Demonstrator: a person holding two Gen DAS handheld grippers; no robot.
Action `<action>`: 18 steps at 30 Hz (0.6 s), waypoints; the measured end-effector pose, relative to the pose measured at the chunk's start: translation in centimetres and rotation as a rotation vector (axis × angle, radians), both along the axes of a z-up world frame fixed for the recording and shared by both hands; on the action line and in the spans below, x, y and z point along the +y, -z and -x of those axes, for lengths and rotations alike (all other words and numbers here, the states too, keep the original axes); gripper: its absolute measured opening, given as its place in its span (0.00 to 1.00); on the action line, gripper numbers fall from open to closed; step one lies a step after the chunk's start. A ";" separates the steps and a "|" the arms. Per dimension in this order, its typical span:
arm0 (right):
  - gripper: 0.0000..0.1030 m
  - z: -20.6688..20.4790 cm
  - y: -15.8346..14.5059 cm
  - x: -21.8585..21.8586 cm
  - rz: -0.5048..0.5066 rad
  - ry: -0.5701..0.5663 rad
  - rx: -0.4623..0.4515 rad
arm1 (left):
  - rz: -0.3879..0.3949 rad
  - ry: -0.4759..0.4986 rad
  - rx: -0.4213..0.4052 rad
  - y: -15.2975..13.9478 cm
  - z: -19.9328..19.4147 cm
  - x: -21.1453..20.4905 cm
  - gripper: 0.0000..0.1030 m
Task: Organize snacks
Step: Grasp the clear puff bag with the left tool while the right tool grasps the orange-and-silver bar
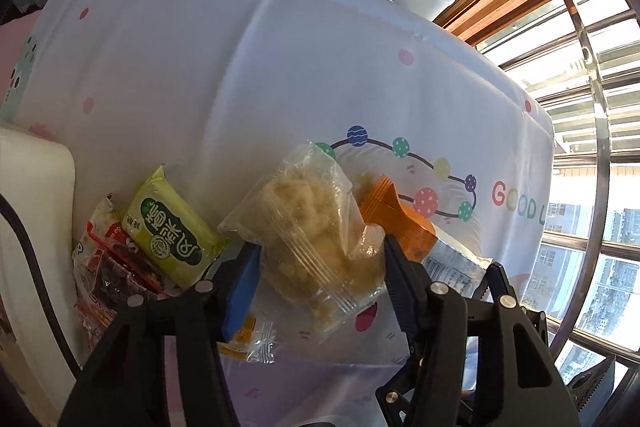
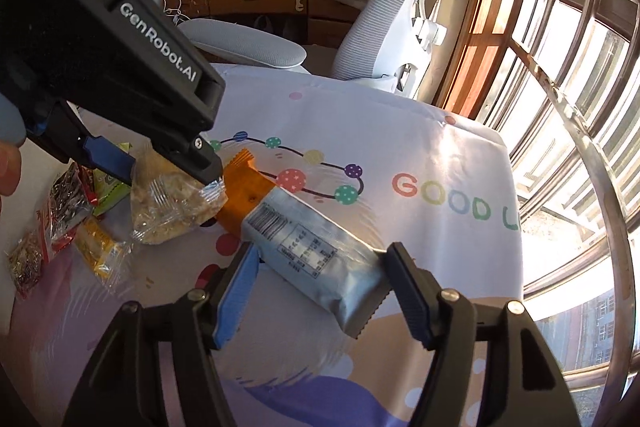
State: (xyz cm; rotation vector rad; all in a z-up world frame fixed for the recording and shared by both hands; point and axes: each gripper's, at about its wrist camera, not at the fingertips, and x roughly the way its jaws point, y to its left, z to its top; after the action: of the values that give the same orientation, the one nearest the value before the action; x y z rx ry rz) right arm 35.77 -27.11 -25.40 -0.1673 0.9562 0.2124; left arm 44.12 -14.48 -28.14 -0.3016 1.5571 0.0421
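- Blue pads of the left gripper [image 1: 320, 263] pinch the clear bag [image 1: 316, 227] at the picture's middle, likely to move it.
- Right gripper [image 2: 320, 287] stands open around the silver pack [image 2: 320, 251], low middle, not squeezing.

Both wrist views look closely down, sharing the clear snack packet [image 1: 316, 227].
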 end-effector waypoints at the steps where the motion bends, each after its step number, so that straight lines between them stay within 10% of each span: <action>1: 0.64 -0.1 0.0 0.0 0.006 -0.006 0.000 | 0.001 0.003 -0.002 0.0 0.0 0.0 0.53; 18: 0.17 0.9 -0.5 0.8 0.142 -0.113 0.053 | 0.077 -0.010 -0.020 -3.3 2.0 2.1 0.43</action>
State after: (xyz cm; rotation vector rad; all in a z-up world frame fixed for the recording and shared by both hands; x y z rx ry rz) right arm 34.84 -26.32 -24.92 -0.3484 1.0164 0.2535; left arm 42.13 -12.39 -24.86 -0.3690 1.5394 -0.0133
